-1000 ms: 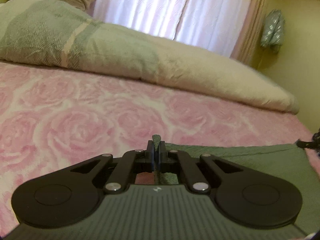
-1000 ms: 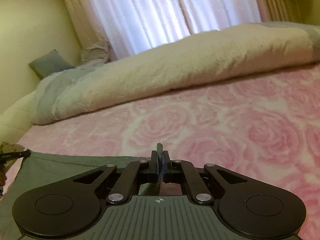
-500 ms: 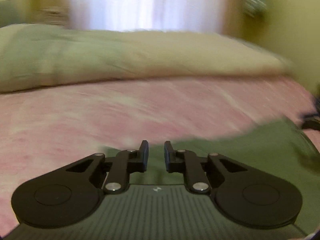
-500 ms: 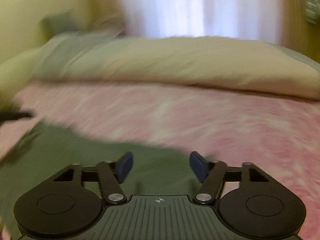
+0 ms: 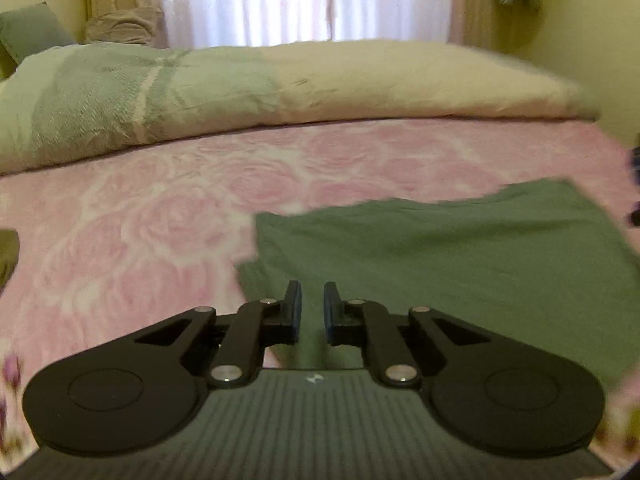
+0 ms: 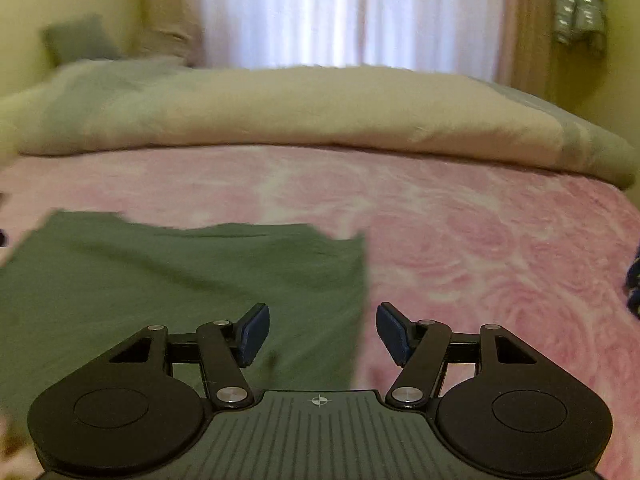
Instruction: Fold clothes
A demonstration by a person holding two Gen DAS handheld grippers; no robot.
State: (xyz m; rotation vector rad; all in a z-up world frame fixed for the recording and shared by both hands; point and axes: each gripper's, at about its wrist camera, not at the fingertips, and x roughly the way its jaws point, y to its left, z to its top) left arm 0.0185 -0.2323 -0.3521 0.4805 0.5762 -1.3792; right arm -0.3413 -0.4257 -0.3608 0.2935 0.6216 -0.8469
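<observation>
A green garment (image 5: 440, 256) lies flat on the pink rose-patterned bedspread (image 5: 160, 220), its far edge uneven. My left gripper (image 5: 312, 300) hovers over the garment's near left corner. Its jaws stand a narrow gap apart and are closing, with nothing between the pads. In the right wrist view the same garment (image 6: 180, 272) fills the lower left. My right gripper (image 6: 322, 320) hangs wide open above the garment's right edge, holding nothing.
A rolled cream and green duvet (image 5: 280, 88) runs across the far side of the bed, below white curtains (image 5: 300, 0). A green pillow (image 5: 28, 32) leans at the back left. A dark blue thing (image 6: 634, 284) shows at the bed's right edge.
Both grippers were shut on the green garment's edge a second ago. They have let go and drawn back above it, the right one opening wide, and the garment now lies spread.
</observation>
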